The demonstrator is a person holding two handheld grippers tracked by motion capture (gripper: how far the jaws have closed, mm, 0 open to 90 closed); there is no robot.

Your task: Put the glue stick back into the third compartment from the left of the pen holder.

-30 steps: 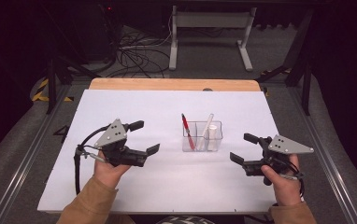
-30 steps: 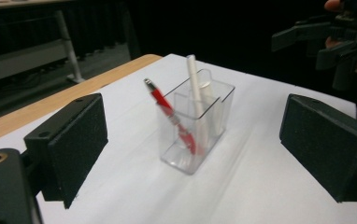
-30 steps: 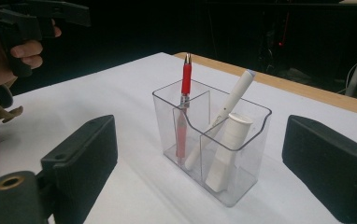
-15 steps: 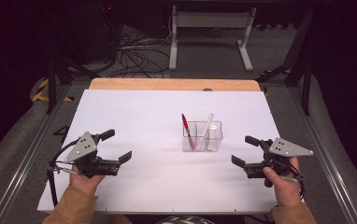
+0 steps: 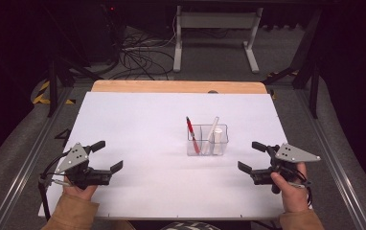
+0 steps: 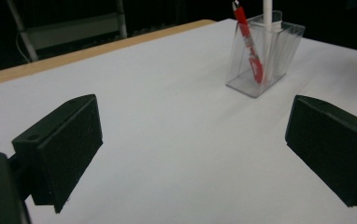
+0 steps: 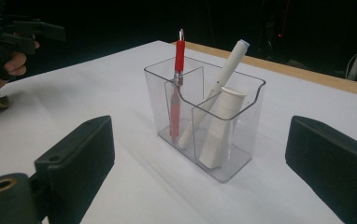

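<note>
The left gripper (image 5: pixel 108 155) is hovering low over the white table (image 5: pixel 138 120) with its jaws spread wide and nothing between them. The clear holder (image 5: pixel 207 140) is standing well ahead of it and off to its right, holding a red pen (image 5: pixel 191 134) and a white marker (image 5: pixel 211 128). The right gripper (image 5: pixel 252 156) is also gaping empty, with the holder sitting near, just ahead between its jaws' line of sight.
</note>
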